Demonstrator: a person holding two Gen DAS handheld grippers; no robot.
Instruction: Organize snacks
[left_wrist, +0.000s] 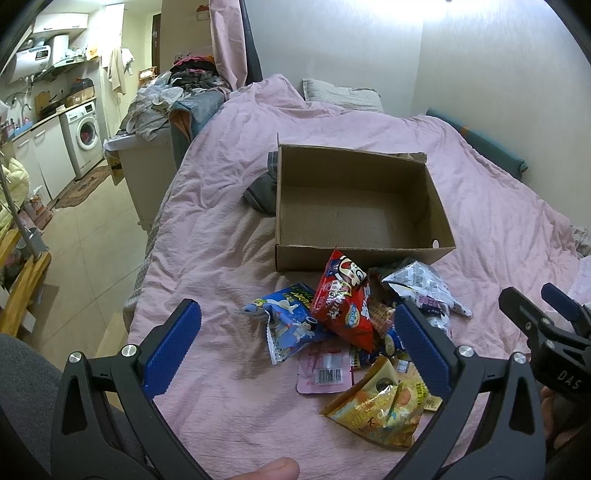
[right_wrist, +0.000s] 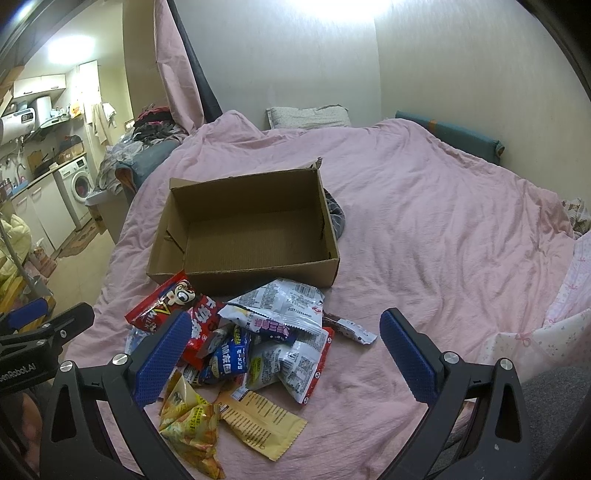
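An open, empty cardboard box (left_wrist: 364, 254) (right_wrist: 236, 275) sits on a pink bedspread. In front of it lies a pile of snack packets: a red packet (left_wrist: 341, 302) (right_wrist: 162, 301), a blue packet (left_wrist: 291, 321), a white and purple packet (left_wrist: 424, 288) (right_wrist: 273, 310), a pink packet (left_wrist: 325, 373) and yellow packets (left_wrist: 376, 410) (right_wrist: 192, 424). My left gripper (left_wrist: 295, 343) is open and empty, hovering over the near side of the pile. My right gripper (right_wrist: 284, 350) is open and empty, hovering over the pile too; it also shows in the left wrist view (left_wrist: 535, 299).
The pink bedspread (right_wrist: 443, 221) covers the whole bed. A grey cloth (left_wrist: 260, 190) lies beside the box. Pillows (right_wrist: 308, 116) lie at the wall. The bed's left edge drops to a tiled floor (left_wrist: 85, 251), with a washing machine (left_wrist: 83, 133) and piled clothes (left_wrist: 173, 92) beyond.
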